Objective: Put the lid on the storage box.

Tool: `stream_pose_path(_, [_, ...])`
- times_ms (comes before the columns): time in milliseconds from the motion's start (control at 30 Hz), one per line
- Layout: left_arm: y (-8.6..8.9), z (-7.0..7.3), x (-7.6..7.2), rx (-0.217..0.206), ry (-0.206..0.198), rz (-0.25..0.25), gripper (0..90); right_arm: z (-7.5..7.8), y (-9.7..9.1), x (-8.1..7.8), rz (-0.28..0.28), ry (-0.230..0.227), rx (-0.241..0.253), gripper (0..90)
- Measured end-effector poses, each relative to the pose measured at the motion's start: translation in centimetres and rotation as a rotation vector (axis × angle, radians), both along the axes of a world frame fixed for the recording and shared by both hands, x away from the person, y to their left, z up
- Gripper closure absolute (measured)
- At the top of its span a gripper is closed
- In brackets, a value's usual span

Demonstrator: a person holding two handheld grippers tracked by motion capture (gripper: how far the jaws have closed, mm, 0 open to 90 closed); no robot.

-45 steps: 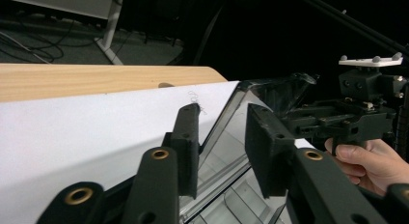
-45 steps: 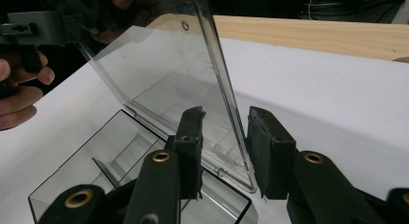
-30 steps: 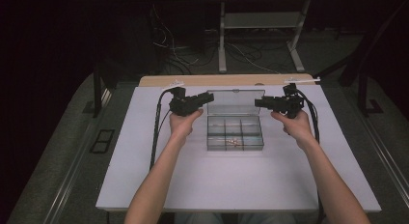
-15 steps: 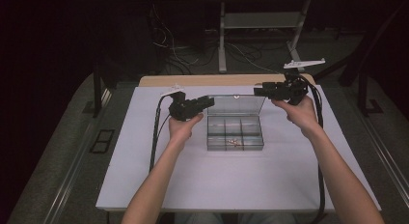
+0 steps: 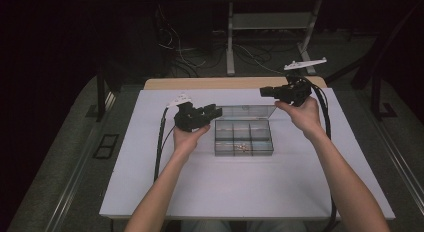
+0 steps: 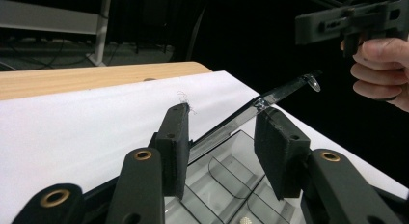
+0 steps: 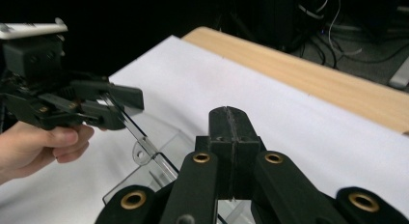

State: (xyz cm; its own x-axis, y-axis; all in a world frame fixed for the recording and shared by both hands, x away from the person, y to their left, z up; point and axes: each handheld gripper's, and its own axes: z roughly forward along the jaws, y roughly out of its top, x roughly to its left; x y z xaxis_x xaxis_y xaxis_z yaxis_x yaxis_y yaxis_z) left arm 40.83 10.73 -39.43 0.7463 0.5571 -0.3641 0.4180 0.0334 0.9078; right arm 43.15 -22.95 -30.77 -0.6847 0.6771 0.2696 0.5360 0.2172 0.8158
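lid (image 6: 270, 101) edge between left jaws (close-up) — apart

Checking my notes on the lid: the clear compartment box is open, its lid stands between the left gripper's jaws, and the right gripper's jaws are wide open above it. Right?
Not quite. The right gripper has its jaws pressed shut on nothing, as the right gripper view shows. The rest holds: the clear box is open, and its lid stands between the left gripper's jaws.
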Motion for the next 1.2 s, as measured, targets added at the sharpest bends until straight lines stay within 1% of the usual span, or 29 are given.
stream_pose_path(100, [0.1,-0.1,-0.2,-0.001,0.002,-0.002,53.6,-0.7,0.3,-0.3,-0.004,0.021,-0.021,89.5])
stream_pose_path(233, [0.0,-0.1,-0.5,0.012,0.000,0.005,52.6,-1.7,0.4,-0.8,0.004,0.051,-0.018,89.5])
stream_pose_path(300, [0.1,-0.1,-0.7,0.019,-0.001,0.010,53.0,-2.1,0.4,-1.1,0.009,0.067,-0.004,89.5])
stream_pose_path(367, [0.2,-0.2,-0.9,0.026,0.003,0.008,52.5,-2.4,0.4,-1.4,0.010,0.079,-0.003,89.5])
stream_pose_path(467, [0.2,-0.5,-1.2,0.025,0.030,0.010,51.7,-2.7,0.3,-1.8,0.014,0.086,0.009,89.4])
stream_pose_path(533, [0.2,-0.7,-1.4,0.023,0.040,0.020,48.8,-2.9,0.3,-2.0,0.018,0.088,0.011,89.5])
stream_pose_path(667, [0.3,-1.0,-1.9,0.025,0.059,0.022,46.0,-3.3,0.3,-2.5,0.033,0.092,0.012,89.4])
stream_pose_path(800, [0.4,-1.4,-2.3,0.033,0.090,0.027,41.8,-3.9,0.3,-3.1,0.047,0.093,0.012,89.4])
stream_pose_path(867, [0.5,-1.6,-2.5,0.043,0.102,0.027,39.6,-4.2,0.3,-3.3,0.051,0.099,0.014,89.5])
stream_pose_path(1000, [0.6,-2.0,-2.9,0.059,0.138,0.037,34.6,-5.0,0.3,-3.8,0.053,0.098,0.017,89.4])
stream_pose_path(1133, [0.7,-2.3,-3.2,0.077,0.157,0.034,34.0,-5.5,0.1,-4.3,0.050,0.101,0.017,89.4])
stream_pose_path(1200, [0.7,-2.4,-3.4,0.088,0.160,0.034,34.0,-5.7,0.1,-4.5,0.046,0.100,0.021,89.4])
